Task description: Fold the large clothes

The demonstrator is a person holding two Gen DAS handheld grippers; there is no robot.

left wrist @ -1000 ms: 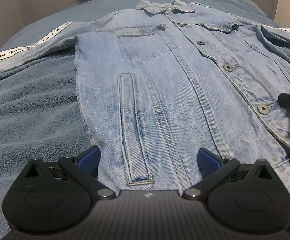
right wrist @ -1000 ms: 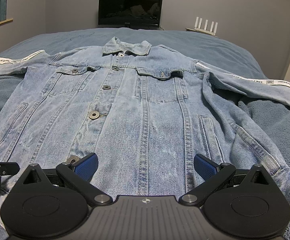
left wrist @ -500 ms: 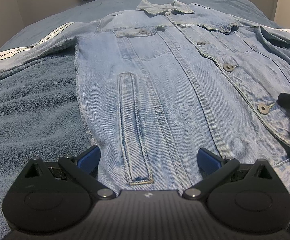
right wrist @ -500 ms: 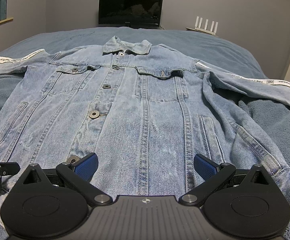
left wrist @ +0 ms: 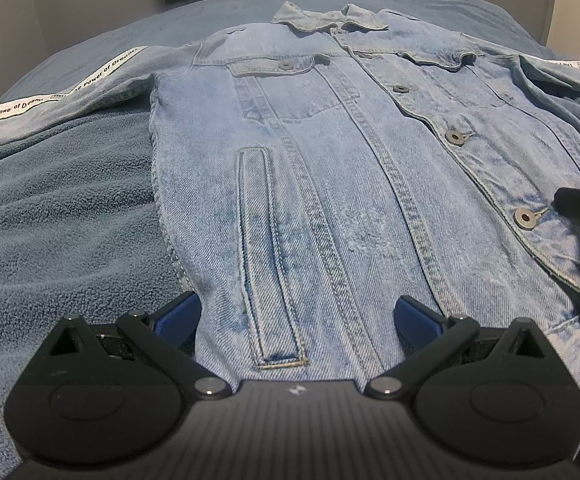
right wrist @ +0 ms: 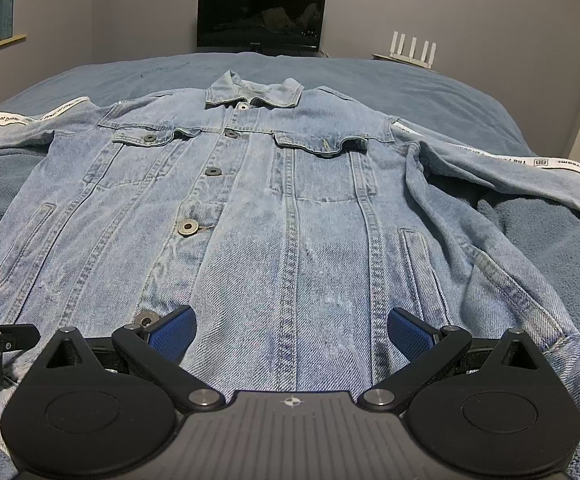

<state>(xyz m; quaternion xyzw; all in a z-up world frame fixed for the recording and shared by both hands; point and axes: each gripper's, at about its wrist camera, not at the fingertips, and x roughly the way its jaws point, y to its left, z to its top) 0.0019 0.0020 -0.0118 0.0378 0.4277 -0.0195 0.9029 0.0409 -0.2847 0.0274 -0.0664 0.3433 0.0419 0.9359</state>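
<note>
A faded denim jacket (right wrist: 282, 208) lies buttoned and face-up on a fleecy blue blanket (left wrist: 62, 216), sleeves spread wide — each with a white printed tape. The left gripper (left wrist: 297, 316) and right gripper (right wrist: 290, 330) both hover at the hem, blue ribbed pads spread apart, gripping nothing. Sleeve ends run out of frame; bare blanket flanks the jacket's sides.

Denim jacket (left wrist: 330, 184) flat on blanket (left wrist: 58, 216)
</note>
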